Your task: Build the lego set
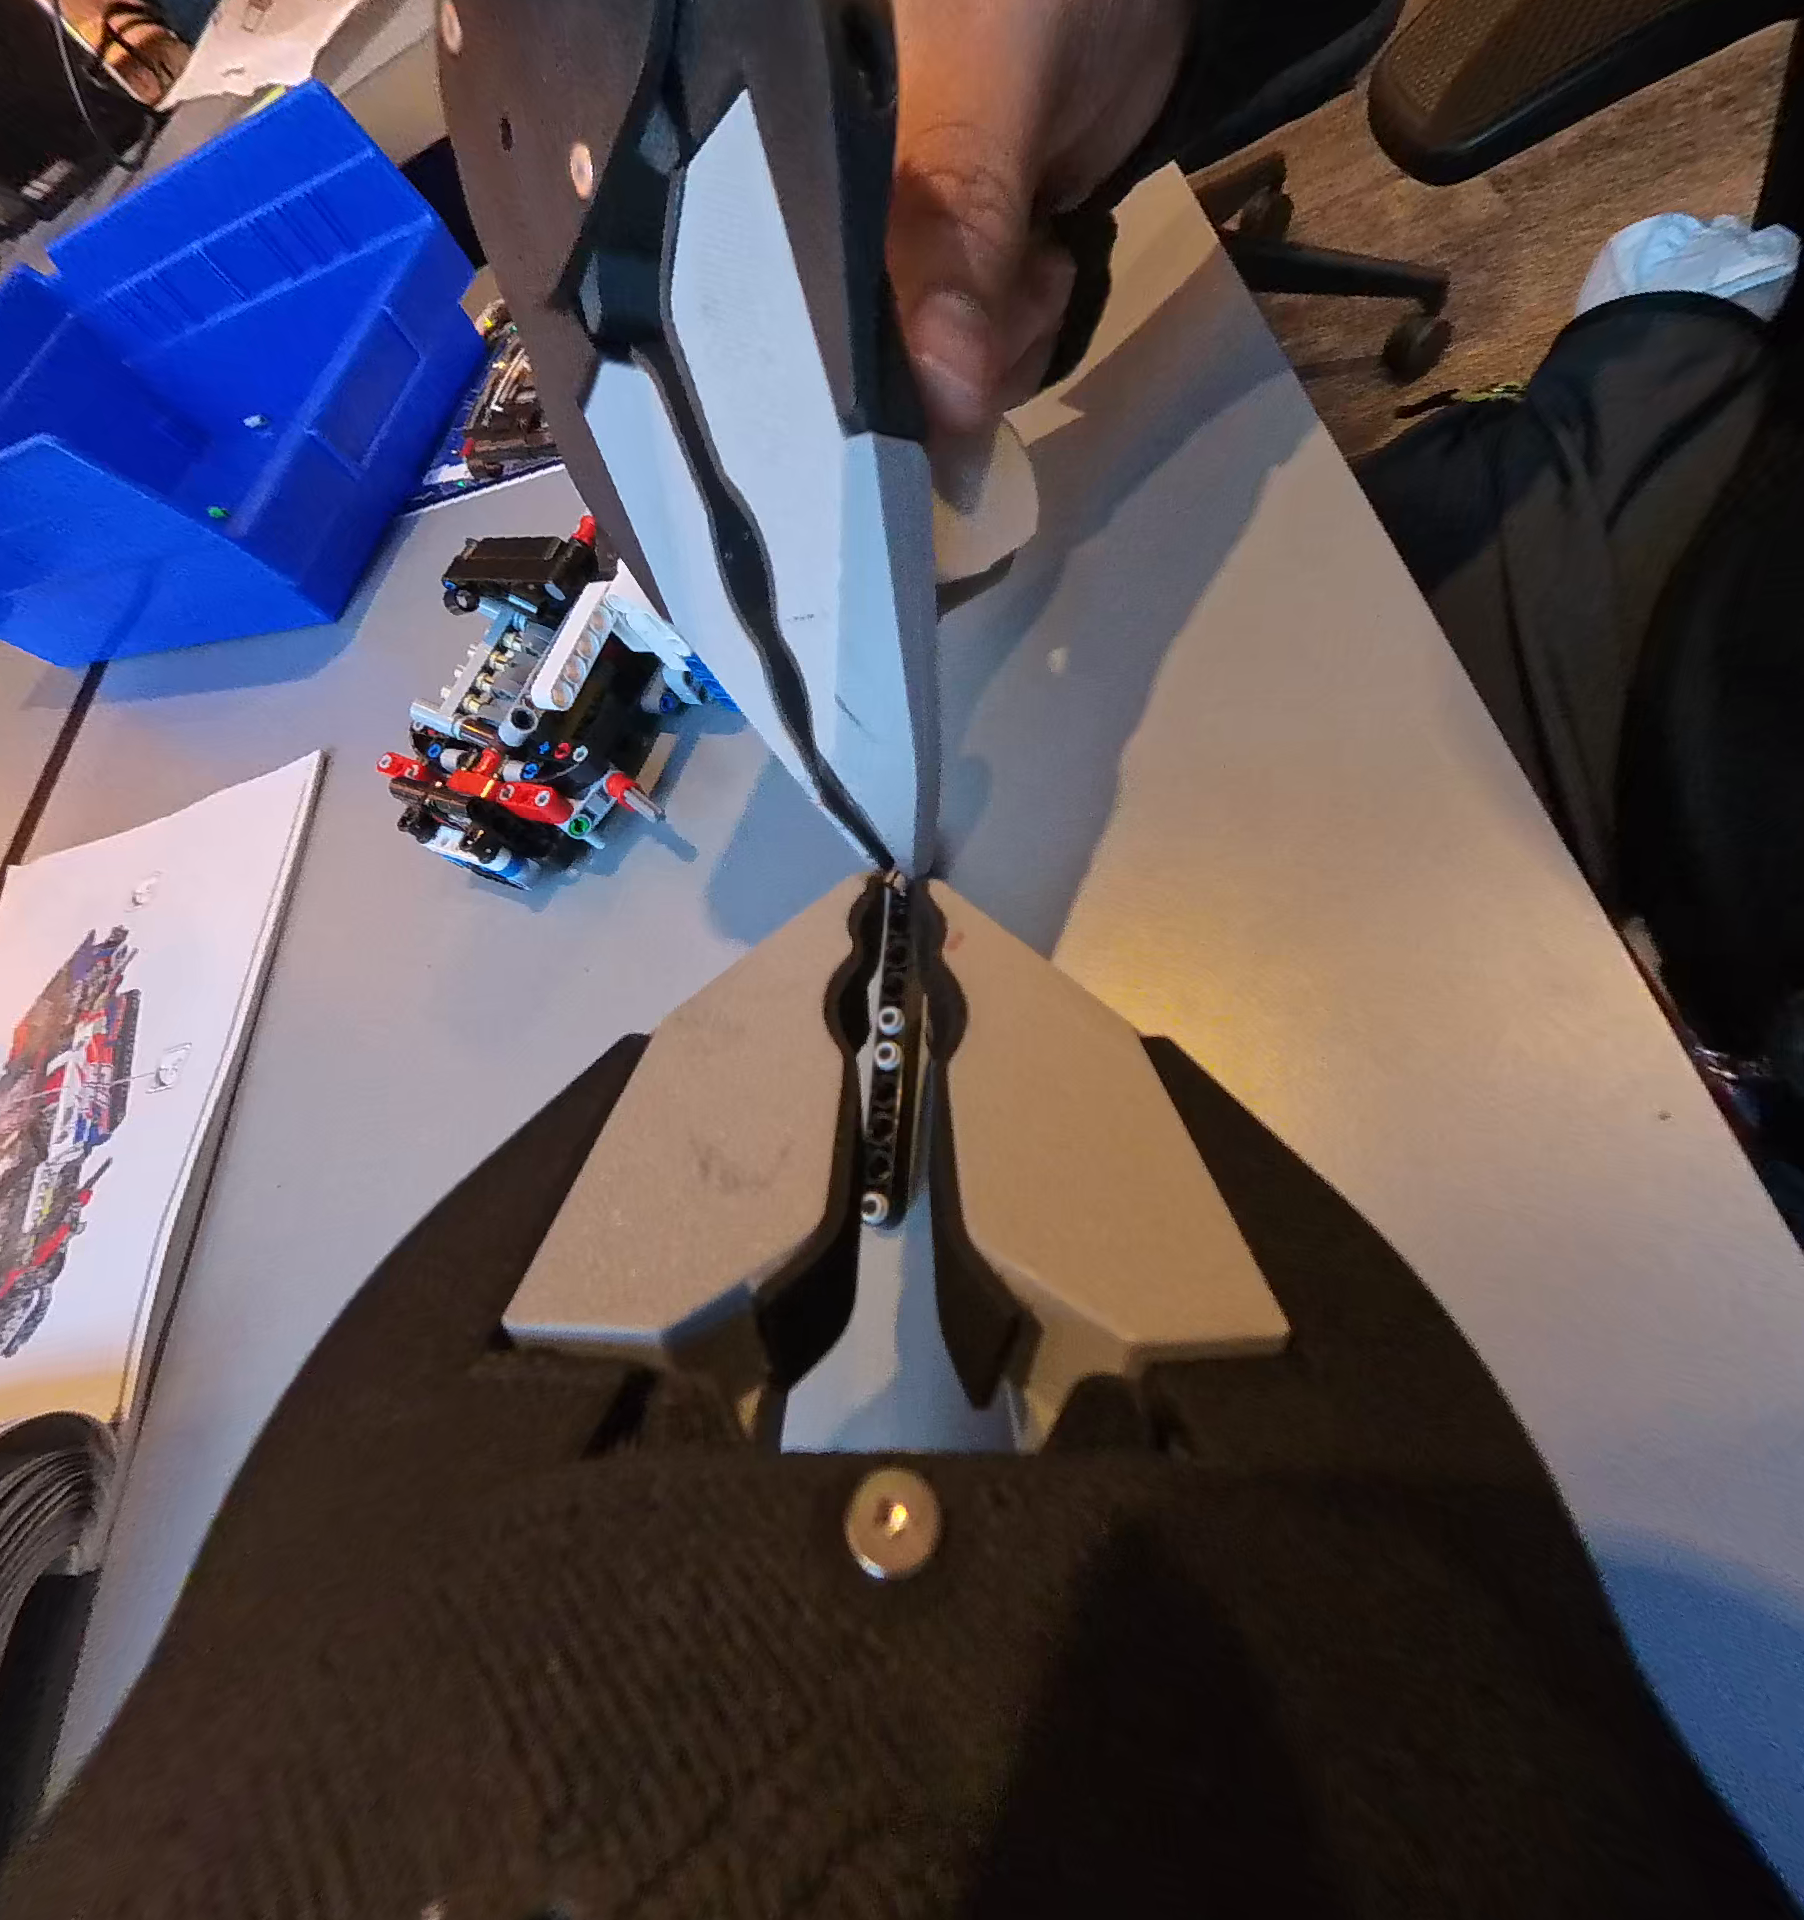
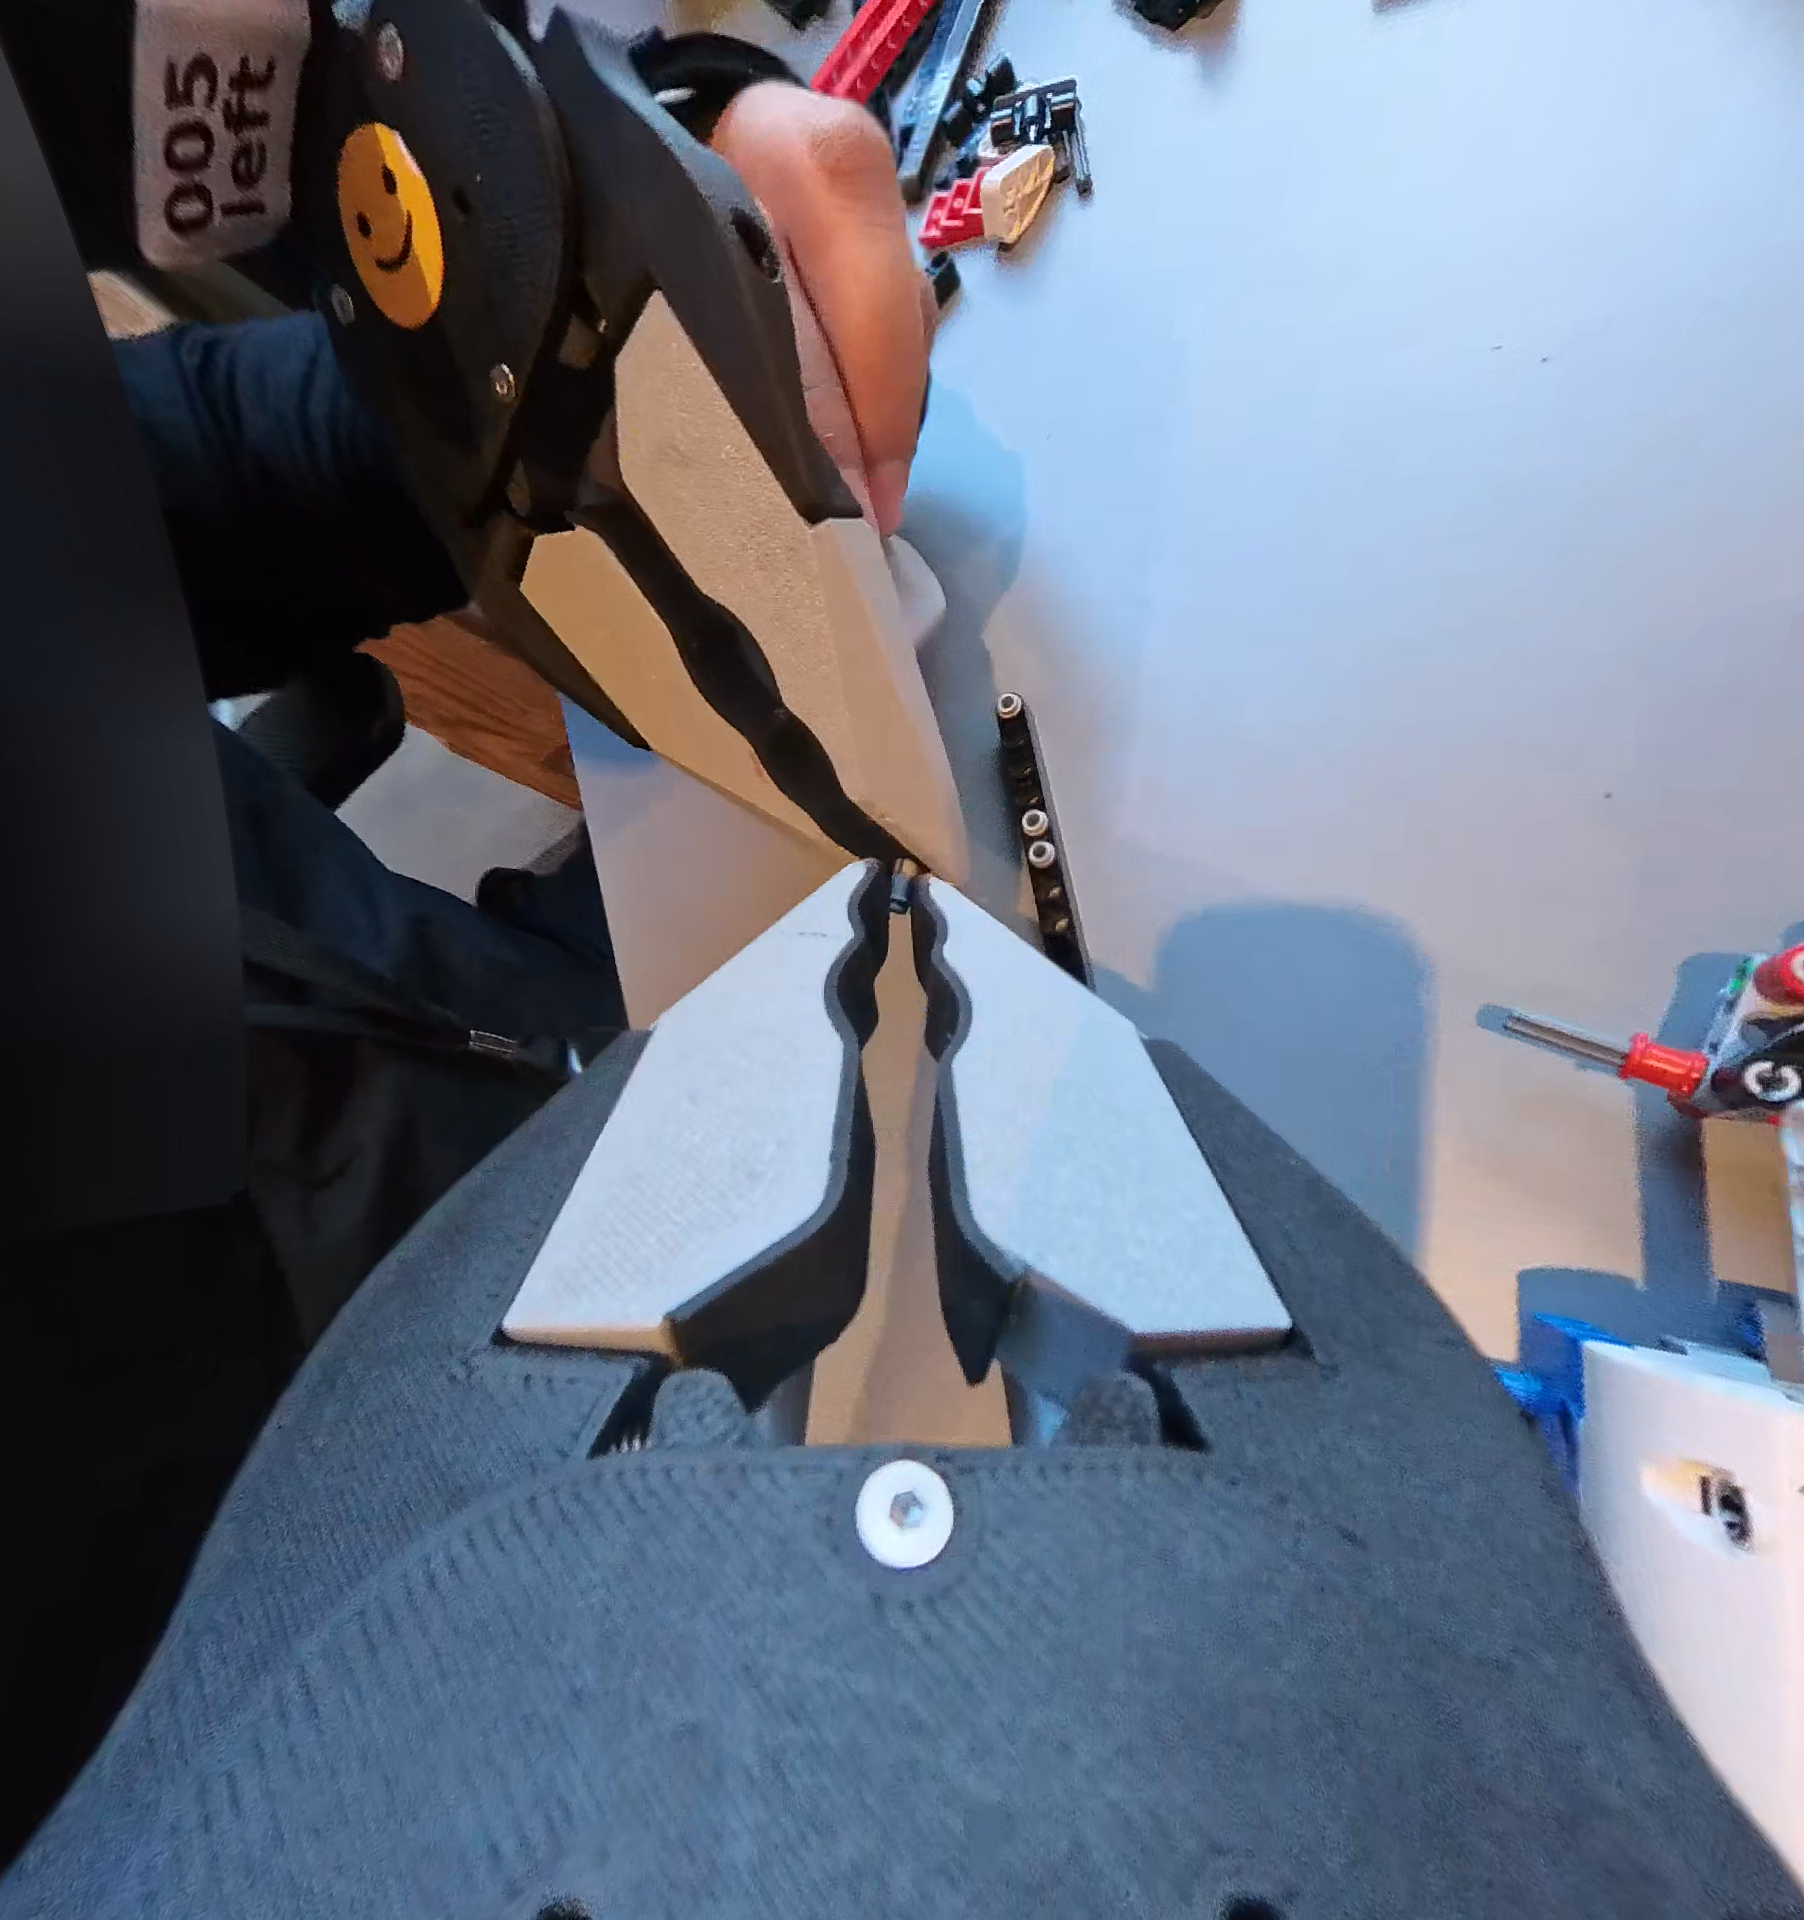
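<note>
My left gripper [image 1: 896, 891] is shut on a long black Lego beam [image 1: 893, 1049] with grey pins in some of its holes; the beam lies lengthwise between the fingers. My right gripper [image 2: 898, 891] is shut on a small black pin [image 2: 899, 896] at its very tips. The two grippers meet tip to tip above the grey table [image 1: 1241, 935], with the pin at the beam's far end. In the left wrist view the right gripper [image 1: 890, 854] comes down from above. In the right wrist view the left gripper [image 2: 908, 857] comes from the upper left with the beam [image 2: 1043, 842] beside its finger.
A partly built Lego vehicle [image 1: 534, 717] stands left of the grippers, and shows at the right edge of the right wrist view [image 2: 1781, 1039]. A blue bin [image 1: 202, 416] and an open instruction booklet [image 1: 108, 1091] lie farther left. Loose parts [image 2: 991, 145] lie at the table's far side. The table edge and an office chair [image 1: 1449, 156] are at the right.
</note>
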{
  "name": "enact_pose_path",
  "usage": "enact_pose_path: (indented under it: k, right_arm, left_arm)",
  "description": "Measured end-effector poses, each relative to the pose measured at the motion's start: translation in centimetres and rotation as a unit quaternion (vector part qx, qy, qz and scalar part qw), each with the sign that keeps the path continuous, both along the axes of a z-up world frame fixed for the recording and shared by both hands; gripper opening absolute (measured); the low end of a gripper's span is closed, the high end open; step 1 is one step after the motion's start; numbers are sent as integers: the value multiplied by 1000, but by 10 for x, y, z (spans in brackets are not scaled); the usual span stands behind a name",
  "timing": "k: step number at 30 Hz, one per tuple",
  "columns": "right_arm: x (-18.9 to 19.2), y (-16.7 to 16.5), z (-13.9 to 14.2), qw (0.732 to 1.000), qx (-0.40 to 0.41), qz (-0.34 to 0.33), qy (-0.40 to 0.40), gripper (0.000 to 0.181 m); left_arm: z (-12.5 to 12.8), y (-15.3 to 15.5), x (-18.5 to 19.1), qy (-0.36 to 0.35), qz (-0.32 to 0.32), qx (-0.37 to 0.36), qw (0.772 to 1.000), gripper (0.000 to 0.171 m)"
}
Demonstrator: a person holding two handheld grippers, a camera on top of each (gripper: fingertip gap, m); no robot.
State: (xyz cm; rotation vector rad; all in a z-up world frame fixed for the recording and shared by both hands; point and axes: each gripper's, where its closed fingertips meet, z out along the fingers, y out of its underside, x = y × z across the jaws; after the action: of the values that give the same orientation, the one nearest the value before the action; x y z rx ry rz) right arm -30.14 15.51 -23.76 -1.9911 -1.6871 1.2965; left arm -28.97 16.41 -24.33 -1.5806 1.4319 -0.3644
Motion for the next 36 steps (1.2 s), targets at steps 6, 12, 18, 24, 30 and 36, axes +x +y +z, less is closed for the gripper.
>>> enact_pose_path:
  k: [6, 12, 18, 24, 30, 36]
  right_arm:
    - [-1, 3, 6, 998, -65, -21, 16, 2]
    - [-5, 9, 11, 992, -114, -46, 29, 2]
    - [-7, 14, 13, 982, -171, -70, 44, 1]
    - [-5, 16, 16, 972, -213, -78, 59, 1]
    - [-9, 21, 11, 975, -190, -96, 60, 1]
    - [-16, 31, 2, 988, -92, -112, 49, 1]
  left_arm:
    - [7, 3, -1, -10, 8, 30, 999, 1]
    - [12, 9, -5, -2, 29, 68, 997, 1]
    - [13, 14, -7, -13, 45, 71, 996, 1]
    - [17, 14, -7, -26, 45, 72, 996, 0]
    - [12, 20, -12, -14, 65, 62, 996, 0]
    - [4, 29, -19, -13, 101, 25, 994, 0]
